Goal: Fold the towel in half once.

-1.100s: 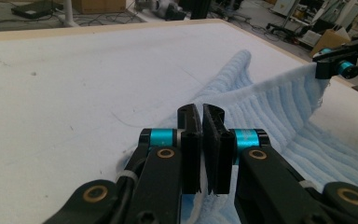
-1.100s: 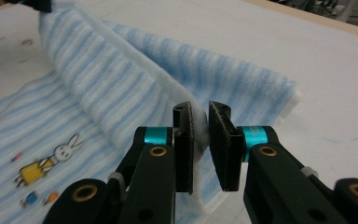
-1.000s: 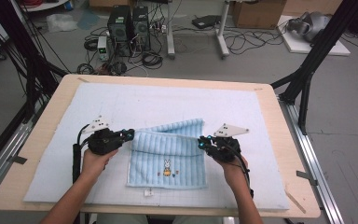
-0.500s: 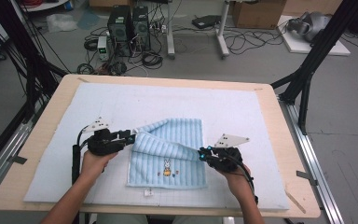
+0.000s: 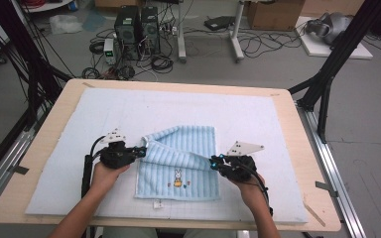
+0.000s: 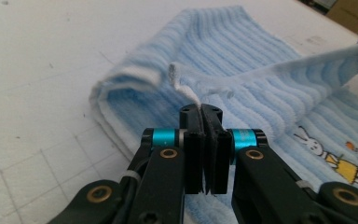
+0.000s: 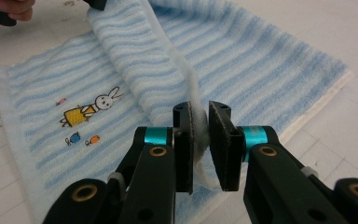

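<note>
A light blue striped towel (image 5: 178, 171) with a small rabbit picture (image 5: 178, 177) lies on the white mat (image 5: 258, 119). Its far edge is lifted and drawn over the lower layer as a taut band between the two grippers. My left gripper (image 5: 141, 150) is shut on the band's left corner, and the left gripper view shows the towel (image 6: 242, 65) pinched at the left gripper's (image 6: 204, 112) tips. My right gripper (image 5: 213, 161) holds the right end. In the right gripper view the thick towel (image 7: 135, 51) edge fills the gap of the right gripper (image 7: 200, 116).
The mat covers a wooden table (image 5: 312, 148). A white label (image 5: 156, 203) sticks out at the towel's near edge. Computer towers (image 5: 136, 25), cables and black frame legs (image 5: 327, 79) stand on the floor beyond the table.
Both grippers have carried the lifted towel edge toward the person. The right gripper moved nearer and to the left, and the folded-over part now covers more of the lower layer.
</note>
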### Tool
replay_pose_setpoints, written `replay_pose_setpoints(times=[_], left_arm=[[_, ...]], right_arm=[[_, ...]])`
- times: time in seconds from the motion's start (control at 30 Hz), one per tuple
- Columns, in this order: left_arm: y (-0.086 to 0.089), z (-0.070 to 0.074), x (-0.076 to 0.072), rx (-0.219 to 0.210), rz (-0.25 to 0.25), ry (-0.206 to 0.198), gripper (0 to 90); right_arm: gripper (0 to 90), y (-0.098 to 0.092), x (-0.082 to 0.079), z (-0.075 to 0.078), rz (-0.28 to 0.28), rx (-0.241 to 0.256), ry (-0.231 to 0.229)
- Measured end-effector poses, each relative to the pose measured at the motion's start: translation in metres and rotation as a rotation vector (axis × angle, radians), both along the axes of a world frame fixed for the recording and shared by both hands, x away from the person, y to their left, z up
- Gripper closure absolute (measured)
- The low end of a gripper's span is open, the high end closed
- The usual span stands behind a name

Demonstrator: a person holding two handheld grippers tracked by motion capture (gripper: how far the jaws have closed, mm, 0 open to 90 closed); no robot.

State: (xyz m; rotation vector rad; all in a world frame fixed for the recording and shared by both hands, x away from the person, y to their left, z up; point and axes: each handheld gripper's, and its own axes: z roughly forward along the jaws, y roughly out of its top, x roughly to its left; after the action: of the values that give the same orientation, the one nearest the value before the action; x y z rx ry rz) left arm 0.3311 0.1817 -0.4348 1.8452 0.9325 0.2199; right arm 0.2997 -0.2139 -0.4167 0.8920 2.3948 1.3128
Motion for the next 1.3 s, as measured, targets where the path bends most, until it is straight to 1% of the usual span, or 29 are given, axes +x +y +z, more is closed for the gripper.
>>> replay_pose_setpoints(times=[0.03,0.17,0.3,0.4,0.5,0.53,0.57,0.63,0.67,0.73,0.8,0.87,0.93,0.97,1.0,1.07,1.1,1.13,1.2,1.27,1.3], left_arm=[[0.002,0.001,-0.001,0.007,-0.01,-0.005,87.6],[0.01,0.002,-0.01,-0.028,-0.016,-0.013,87.9],[0.013,0.002,-0.018,-0.038,-0.042,-0.001,87.8],[0.015,0.002,-0.028,-0.044,-0.049,-0.001,87.4],[0.015,-0.001,-0.037,-0.036,-0.065,0.008,86.6],[0.016,-0.002,-0.039,-0.038,-0.066,0.015,85.7],[0.018,-0.002,-0.04,-0.043,-0.064,0.019,82.7],[0.022,0.0,-0.039,-0.055,-0.041,0.031,66.8],[0.026,0.002,-0.039,-0.052,-0.032,0.019,63.7],[0.034,0.006,-0.036,-0.064,0.016,0.005,57.5],[0.042,0.007,-0.033,-0.08,0.046,0.0,55.6],[0.046,0.007,-0.029,-0.083,0.07,-0.005,55.6],[0.049,0.007,-0.024,-0.083,0.083,-0.008,55.6],[0.049,0.008,-0.021,-0.083,0.084,-0.006,55.5],[0.047,0.008,-0.018,-0.092,0.086,-0.005,55.6],[0.043,0.008,-0.011,-0.101,0.081,0.0,55.6],[0.04,0.008,-0.007,-0.103,0.079,-0.001,55.6],[0.037,0.008,-0.004,-0.101,0.082,-0.002,55.6],[0.032,0.007,0.002,-0.105,0.089,-0.006,55.7],[0.029,0.007,0.004,-0.108,0.091,-0.011,55.7],[0.028,0.006,0.004,-0.11,0.094,-0.011,55.7]], right_arm=[[80.1,0.0,0.0,0.0,-0.003,0.002,-0.002],[80.1,0.0,-0.003,0.002,0.006,0.006,-0.002],[80.1,-0.001,-0.007,0.004,0.008,-0.002,-0.006],[80.1,-0.004,-0.012,0.006,0.009,-0.003,-0.01],[80.1,-0.008,-0.019,0.007,0.009,-0.005,-0.008],[80.1,-0.009,-0.021,0.006,0.01,-0.007,-0.002],[80.1,-0.01,-0.024,0.005,0.013,-0.012,0.003],[79.5,-0.013,-0.028,0.003,0.028,-0.025,0.011],[78.3,-0.014,-0.03,0.003,0.033,-0.03,0.028],[77.5,-0.017,-0.034,0.001,0.038,-0.049,0.041],[74.1,-0.02,-0.037,0.001,0.046,-0.052,0.047],[72.0,-0.024,-0.038,0.002,0.044,-0.03,0.05],[70.5,-0.027,-0.036,0.004,0.009,-0.006,0.037],[69.9,-0.028,-0.033,0.005,-0.02,0.0,0.032],[69.5,-0.027,-0.028,0.005,-0.053,0.005,0.034],[69.0,-0.022,-0.018,0.005,-0.102,0.016,0.027],[69.1,-0.018,-0.013,0.004,-0.118,0.011,0.027],[69.1,-0.012,-0.007,0.002,-0.126,0.0,0.021],[69.0,0.0,0.004,-0.002,-0.134,-0.017,0.026],[68.2,0.013,0.013,-0.008,-0.115,-0.038,0.048],[68.1,0.02,0.017,-0.01,-0.1,-0.05,0.047]])
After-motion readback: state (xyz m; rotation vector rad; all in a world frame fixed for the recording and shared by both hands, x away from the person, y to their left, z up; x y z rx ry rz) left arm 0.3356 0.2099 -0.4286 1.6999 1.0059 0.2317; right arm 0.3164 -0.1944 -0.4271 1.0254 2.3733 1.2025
